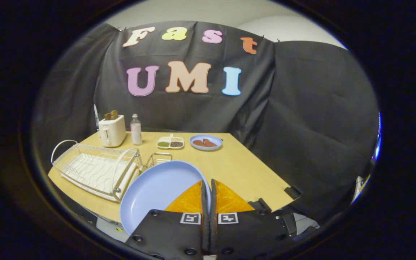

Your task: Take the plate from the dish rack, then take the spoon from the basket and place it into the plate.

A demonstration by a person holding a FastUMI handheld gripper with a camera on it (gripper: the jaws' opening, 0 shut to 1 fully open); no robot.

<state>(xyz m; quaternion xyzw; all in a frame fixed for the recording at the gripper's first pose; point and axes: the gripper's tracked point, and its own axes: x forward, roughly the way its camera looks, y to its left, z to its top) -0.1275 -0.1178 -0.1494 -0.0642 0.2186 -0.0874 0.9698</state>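
My gripper (208, 186) is shut on the rim of a light blue plate (159, 191), which hangs tilted above the near part of the wooden table, its face turned toward me. The white wire dish rack (96, 169) stands to the left of the plate with nothing in its slots. Just behind the plate's upper edge a small wire basket (158, 157) peeks out beside the rack; its inside is hidden, so I cannot make out the spoon.
At the back of the table (244, 169) stand a white toaster (112, 130), a clear bottle (135, 130), a small divided dish (170, 143) and a blue plate with brown food (206, 142). Black clamps (292, 191) sit at the table's near right edge.
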